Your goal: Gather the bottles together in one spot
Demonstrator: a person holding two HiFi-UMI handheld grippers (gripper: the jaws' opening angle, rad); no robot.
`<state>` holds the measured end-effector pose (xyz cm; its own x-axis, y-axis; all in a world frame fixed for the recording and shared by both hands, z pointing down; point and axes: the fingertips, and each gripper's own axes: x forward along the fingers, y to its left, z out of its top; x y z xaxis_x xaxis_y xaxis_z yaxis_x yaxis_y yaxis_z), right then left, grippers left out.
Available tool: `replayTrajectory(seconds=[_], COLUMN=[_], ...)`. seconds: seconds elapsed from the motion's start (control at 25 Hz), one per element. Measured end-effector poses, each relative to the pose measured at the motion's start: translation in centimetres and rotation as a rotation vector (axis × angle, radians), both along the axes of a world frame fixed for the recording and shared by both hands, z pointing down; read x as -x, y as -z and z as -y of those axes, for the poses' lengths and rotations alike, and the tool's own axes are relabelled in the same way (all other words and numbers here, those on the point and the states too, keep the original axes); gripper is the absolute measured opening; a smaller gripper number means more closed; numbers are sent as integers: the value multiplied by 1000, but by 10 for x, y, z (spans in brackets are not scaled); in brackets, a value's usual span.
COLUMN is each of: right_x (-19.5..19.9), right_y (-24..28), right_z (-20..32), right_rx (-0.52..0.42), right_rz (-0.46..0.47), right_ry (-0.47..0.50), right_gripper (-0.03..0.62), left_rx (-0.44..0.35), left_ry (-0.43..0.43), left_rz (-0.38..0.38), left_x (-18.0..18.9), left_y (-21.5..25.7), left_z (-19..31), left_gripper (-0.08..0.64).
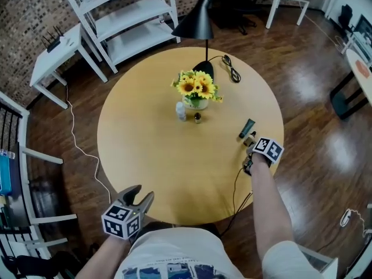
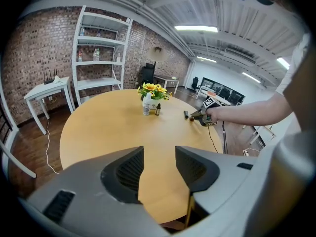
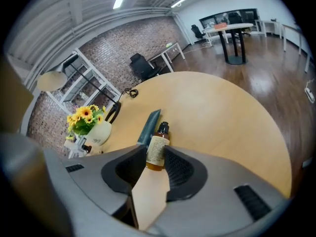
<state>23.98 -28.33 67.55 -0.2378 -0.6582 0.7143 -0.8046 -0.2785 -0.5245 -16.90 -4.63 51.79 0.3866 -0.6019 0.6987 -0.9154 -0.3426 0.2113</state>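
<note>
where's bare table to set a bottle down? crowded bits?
Free: the left half of the table, from the white bottle to the left gripper, and the strip between the dark bottle and the green tube. Crowded: the back, around the sunflower vase, lamp base and cable; the right edge, where the right gripper clamps the amber bottle beside the tube.

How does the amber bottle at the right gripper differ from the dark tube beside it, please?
The amber bottle is gripped by the right gripper; the dark tube lies loose on the table. The bottle is brown, pale-labelled; the tube is teal.
</note>
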Motion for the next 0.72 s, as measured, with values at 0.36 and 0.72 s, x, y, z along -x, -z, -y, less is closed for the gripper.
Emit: replayTrajectory(seconds=[0.36,0.72], right_x=[4,-3], right_y=[-6,14], right_z=[-3,-27], right_rx=[44,-29], right_rz=[-213,-208], right_ry=[203,154], right_gripper=[160,150], left_rx=[-3,-5], left_ry=[-46,-62], left_rz=[-1,-13], left_x=[-14,-13], left_y=[1,1], left_z=[5,20], left_gripper=[181,181])
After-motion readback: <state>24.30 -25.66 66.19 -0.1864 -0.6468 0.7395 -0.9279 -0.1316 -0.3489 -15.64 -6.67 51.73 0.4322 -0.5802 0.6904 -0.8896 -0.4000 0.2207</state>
